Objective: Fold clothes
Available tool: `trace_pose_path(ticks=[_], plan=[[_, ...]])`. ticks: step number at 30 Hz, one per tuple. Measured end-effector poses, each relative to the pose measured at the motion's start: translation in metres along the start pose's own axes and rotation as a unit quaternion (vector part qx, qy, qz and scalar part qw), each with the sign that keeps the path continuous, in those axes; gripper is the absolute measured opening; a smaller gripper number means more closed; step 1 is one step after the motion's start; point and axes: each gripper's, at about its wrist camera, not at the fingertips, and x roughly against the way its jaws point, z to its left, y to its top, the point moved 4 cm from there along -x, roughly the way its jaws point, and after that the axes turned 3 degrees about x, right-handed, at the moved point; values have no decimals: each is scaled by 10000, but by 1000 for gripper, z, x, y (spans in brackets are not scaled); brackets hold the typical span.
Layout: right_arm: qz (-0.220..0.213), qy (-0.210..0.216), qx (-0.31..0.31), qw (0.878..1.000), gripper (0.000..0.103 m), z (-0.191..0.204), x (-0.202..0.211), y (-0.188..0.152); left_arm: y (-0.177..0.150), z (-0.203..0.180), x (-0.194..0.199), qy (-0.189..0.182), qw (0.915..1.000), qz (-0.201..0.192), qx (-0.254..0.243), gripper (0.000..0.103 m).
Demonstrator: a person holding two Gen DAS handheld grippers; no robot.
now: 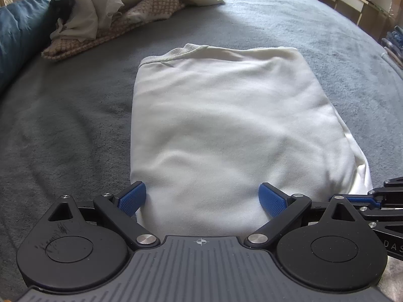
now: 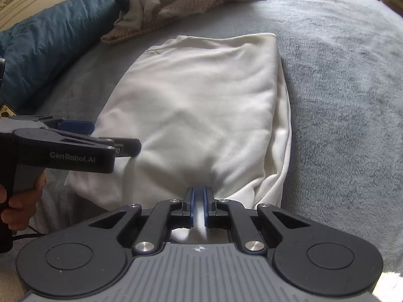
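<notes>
White garment (image 1: 226, 130), folded, lay on grey bedcover (image 1: 63, 125); right gripper (image 2: 199, 196) pinched its near edge, left gripper (image 1: 202, 198) stood spread wide, holding nothing.

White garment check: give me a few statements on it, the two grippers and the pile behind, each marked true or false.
1. The right gripper is shut on a pinch of the white garment. True.
2. The left gripper is clamped shut on the garment's edge. False: its blue pads stand wide apart over the near edge, gripping nothing.
3. The garment hangs in the air. False: it lies folded on the grey blanket.
4. A pile of unfolded clothes sits beyond the garment, apart from it. True.
5. The dark teal bedding covers the garment. False: it lies off to the side.
</notes>
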Motion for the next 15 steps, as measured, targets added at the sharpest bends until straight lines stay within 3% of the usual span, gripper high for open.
trace_pose_path(ticks=[5,15], plan=[[-27,35,-32,10000,6,-1,-2,-2,-3,10,25,169,9986,-496,-72,97],[-83,123,-119,9998,6,-4,-3,-3,0,3,63,-300,9875,-1547,11,94]])
